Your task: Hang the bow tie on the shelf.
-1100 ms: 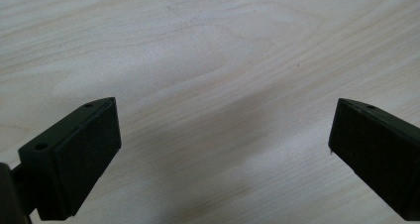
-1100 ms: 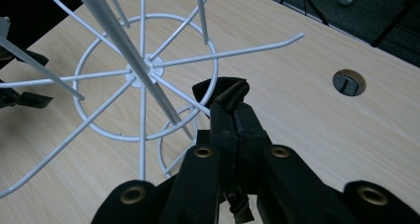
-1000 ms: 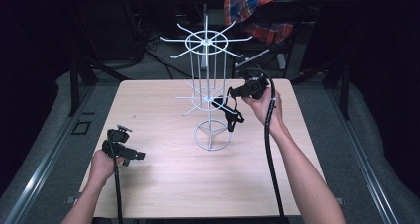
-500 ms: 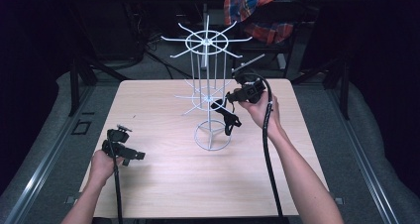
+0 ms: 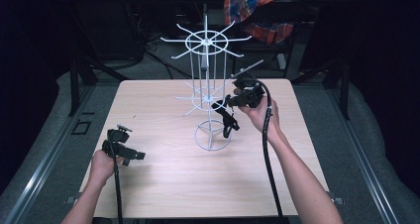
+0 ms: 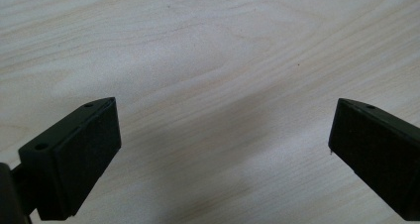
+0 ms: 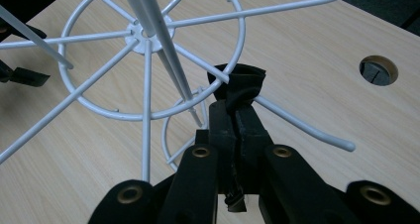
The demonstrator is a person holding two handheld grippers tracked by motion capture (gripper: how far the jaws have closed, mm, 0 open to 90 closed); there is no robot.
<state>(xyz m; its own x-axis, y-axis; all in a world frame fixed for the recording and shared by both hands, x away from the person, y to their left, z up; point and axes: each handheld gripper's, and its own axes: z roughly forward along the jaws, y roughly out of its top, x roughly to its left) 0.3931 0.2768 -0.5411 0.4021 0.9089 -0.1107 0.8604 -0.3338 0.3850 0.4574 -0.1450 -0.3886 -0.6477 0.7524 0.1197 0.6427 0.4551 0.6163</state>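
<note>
Bare forearms, black claws [image 5: 223, 105] with brass-ringed screws, thick black trailing cables [image 5: 267, 159]

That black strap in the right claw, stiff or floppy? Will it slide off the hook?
Probably floppy: the black strap dangles limp below the right claw. Likely light: the thin white wire rack stands upright under it. It may slip off: the hook arm looks smooth.

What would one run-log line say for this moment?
right gripper: shut on black fabric strap, looped over white wire rack arm | left gripper: open, nothing held, over light wooden table
</note>
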